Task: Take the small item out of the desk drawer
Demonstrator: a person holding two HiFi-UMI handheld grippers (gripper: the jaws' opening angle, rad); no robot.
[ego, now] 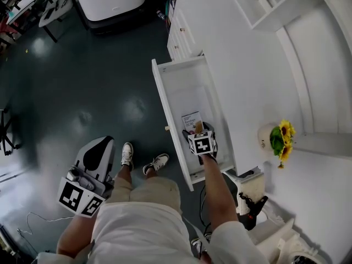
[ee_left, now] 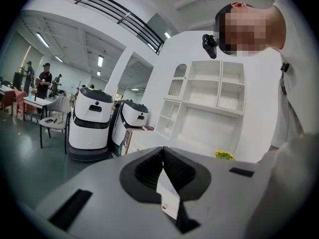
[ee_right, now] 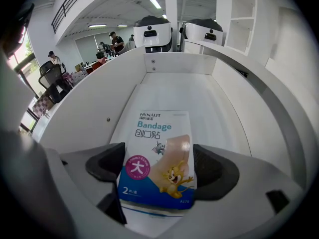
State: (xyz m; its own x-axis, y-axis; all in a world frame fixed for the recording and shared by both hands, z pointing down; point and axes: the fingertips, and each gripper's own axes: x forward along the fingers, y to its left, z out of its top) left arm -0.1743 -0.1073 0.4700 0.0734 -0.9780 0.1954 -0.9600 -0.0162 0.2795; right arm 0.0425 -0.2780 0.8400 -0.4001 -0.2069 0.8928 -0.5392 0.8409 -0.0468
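Note:
The white desk drawer point(ego: 159, 92) stands pulled out. Inside lies a small bandage packet point(ego: 191, 118), white above and blue below, with a cartoon print. My right gripper point(ego: 198, 130) reaches down into the drawer at the packet's near end. In the right gripper view the packet point(ee_right: 160, 143) fills the gap of my right gripper point(ee_right: 159, 167), and both black pads point(ee_right: 107, 166) touch its side edges. My left gripper point(ego: 101, 143) hangs low at the left, beside the person's leg and away from the desk. Seen in its own view, the left gripper point(ee_left: 162, 158) has its jaws together with nothing held.
A sunflower pot point(ego: 278, 139) sits on the white desk top point(ego: 247, 65) right of the drawer. Closed drawers point(ego: 179, 37) lie beyond the open one. A black tool point(ego: 250, 208) rests near the desk's front. White service robots point(ee_left: 89, 128) and open shelving point(ee_left: 209, 103) stand across the room.

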